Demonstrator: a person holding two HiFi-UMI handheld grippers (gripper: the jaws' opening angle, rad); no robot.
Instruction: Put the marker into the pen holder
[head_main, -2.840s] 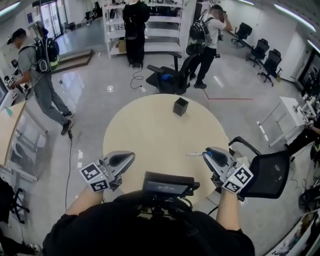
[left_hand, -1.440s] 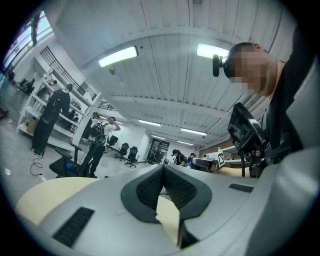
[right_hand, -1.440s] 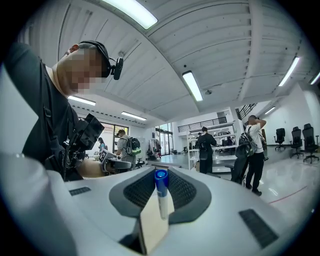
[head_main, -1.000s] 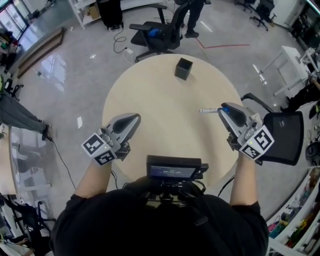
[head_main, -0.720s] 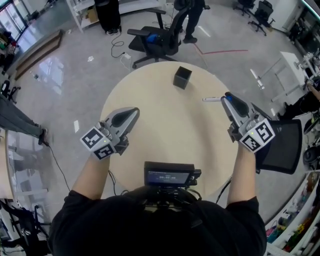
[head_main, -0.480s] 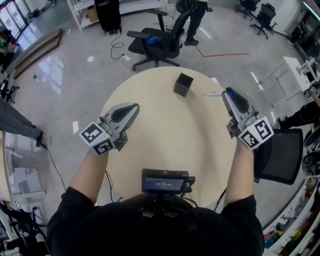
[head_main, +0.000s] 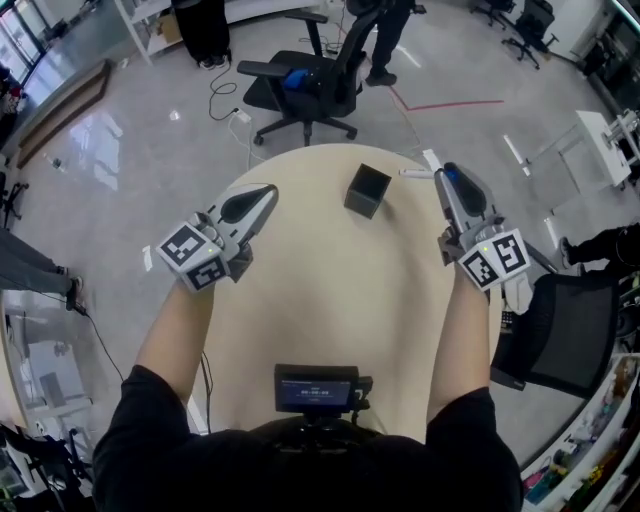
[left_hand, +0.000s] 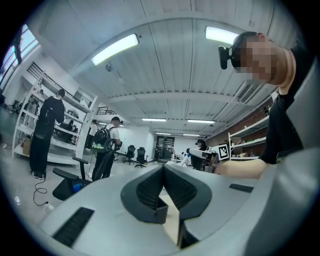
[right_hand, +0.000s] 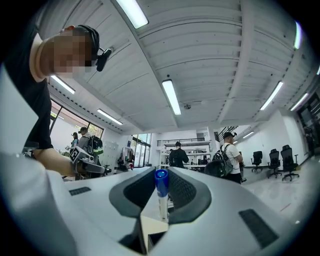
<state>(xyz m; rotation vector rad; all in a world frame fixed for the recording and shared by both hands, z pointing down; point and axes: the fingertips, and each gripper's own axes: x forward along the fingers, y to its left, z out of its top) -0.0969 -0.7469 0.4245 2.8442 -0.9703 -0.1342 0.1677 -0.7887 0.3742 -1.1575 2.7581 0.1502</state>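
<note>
Right gripper (head_main: 447, 178): jaws closed on the marker (head_main: 414, 173), which lies across them. The white barrel sticks out leftward and the blue cap (right_hand: 161, 176) sits at the grip.
Marker position: in the air over the far right of the table (head_main: 330, 300), roughly level, near the pen holder (head_main: 367, 190) but not touching it.
Pen holder: black, square, open-topped. It stands upright on the far part of the table, between the two grippers and nearer the right.
Left gripper (head_main: 262, 194): jaws pressed together with nothing between them. It hangs over the table's left side, apart from the holder.
Why this grip: holding near the cap probably leaves the long barrel free to enter first.
Why the left is idle: the holder stands unaided.
Next move, judged: tip the barrel downward over the opening.
Risk: catching the rim could tip or shift the holder.
</note>
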